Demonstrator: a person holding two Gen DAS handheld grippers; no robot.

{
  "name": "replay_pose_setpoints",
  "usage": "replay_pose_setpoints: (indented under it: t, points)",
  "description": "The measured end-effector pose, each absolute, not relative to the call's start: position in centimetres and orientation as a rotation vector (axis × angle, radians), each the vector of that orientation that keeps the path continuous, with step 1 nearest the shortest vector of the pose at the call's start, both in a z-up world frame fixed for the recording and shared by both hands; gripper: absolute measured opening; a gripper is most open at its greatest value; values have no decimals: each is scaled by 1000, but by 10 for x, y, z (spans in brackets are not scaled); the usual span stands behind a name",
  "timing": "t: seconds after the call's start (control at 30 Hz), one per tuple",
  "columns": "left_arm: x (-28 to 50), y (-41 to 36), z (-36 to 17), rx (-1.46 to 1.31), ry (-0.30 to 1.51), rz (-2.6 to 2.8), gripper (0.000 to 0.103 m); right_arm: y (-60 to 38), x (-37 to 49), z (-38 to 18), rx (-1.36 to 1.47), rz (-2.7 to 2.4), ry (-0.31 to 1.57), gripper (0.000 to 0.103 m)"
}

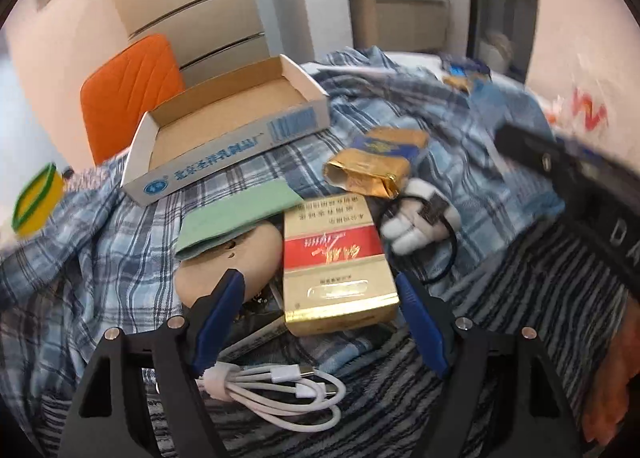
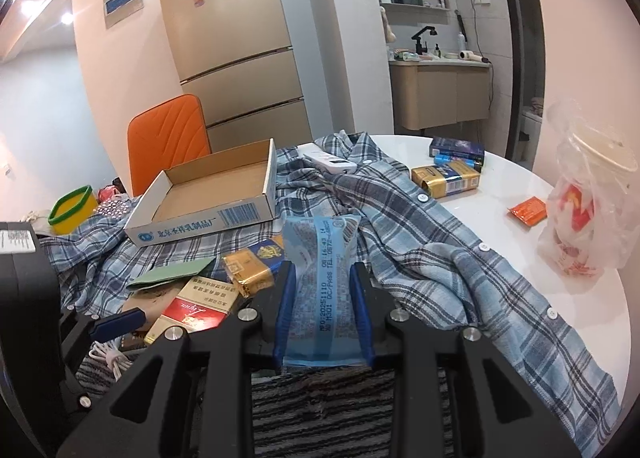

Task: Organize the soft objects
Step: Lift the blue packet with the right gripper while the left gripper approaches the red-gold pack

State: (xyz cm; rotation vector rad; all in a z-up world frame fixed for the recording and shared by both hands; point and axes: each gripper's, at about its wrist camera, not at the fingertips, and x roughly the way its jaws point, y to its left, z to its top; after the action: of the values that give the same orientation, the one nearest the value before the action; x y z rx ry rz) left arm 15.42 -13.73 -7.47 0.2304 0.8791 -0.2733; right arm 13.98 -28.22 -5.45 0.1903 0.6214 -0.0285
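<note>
My left gripper [image 1: 320, 290] points down over a gold and red cigarette box [image 1: 336, 258] lying on a blue plaid shirt [image 1: 460, 126]. The box lies between the blue fingers; the right one is close to its edge and the left one stands apart from it. My right gripper [image 2: 323, 294] is shut on a light blue soft tissue pack [image 2: 320, 270], held above the shirt [image 2: 440, 242]. An open cardboard tray [image 2: 208, 194] rests on the shirt at the back left. One left fingertip [image 2: 116, 324] shows in the right wrist view.
Around the cigarette box lie a green card [image 1: 236, 214], a tan round thing [image 1: 240, 254], a gold foil pack [image 1: 368, 174], a white plush piece with a black loop [image 1: 416, 218] and a white cable [image 1: 280, 390]. A bagged cup [image 2: 588, 210] and an orange sachet [image 2: 528, 210] sit at right.
</note>
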Motion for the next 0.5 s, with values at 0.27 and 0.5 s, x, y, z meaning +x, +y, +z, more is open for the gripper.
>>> replay_pose_setpoints:
  t: [0.27,0.5]
  points:
    - [156,-137,-75,228,890,-289,89,-282,143,-56,189,-24,637,27]
    - [159,-133,-77,218,903,-243,90,-281,141,-55,183,-17,625,27]
